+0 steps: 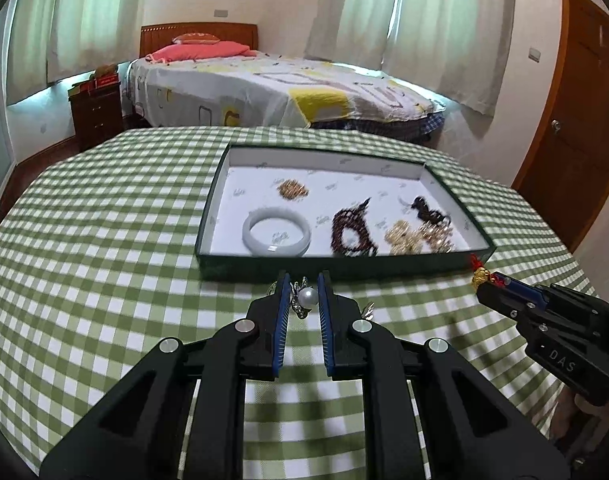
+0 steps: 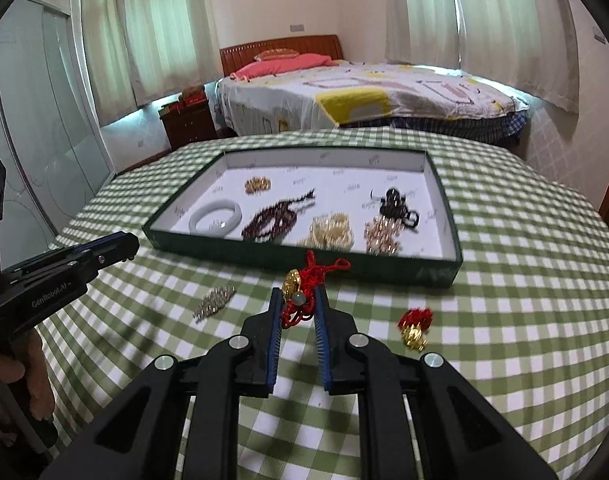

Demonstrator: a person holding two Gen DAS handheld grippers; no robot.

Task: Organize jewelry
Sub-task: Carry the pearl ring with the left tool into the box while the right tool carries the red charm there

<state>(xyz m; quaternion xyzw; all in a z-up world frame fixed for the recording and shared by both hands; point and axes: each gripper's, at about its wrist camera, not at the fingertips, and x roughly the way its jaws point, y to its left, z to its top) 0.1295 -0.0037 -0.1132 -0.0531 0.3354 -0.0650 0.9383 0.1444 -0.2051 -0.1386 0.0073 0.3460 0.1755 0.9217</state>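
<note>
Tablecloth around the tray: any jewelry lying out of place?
Yes. A silver beaded piece and a red-and-gold charm lie loose on the tablecloth, outside the tray that holds the other jewelry.

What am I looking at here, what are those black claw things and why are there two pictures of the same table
No robot here: a person holds a hand tool with two fingers in each hand, and each tool carries a wide-angle camera looking along its fingers. One picture comes from the left gripper, the other from the right gripper. Both face a table with a green checked cloth and a shallow box already holding bracelets and beads. The left fingers are shut on a pearl piece. The right fingers are shut on a red cord charm. A silver piece and another red and gold charm lie loose on the cloth.
</note>
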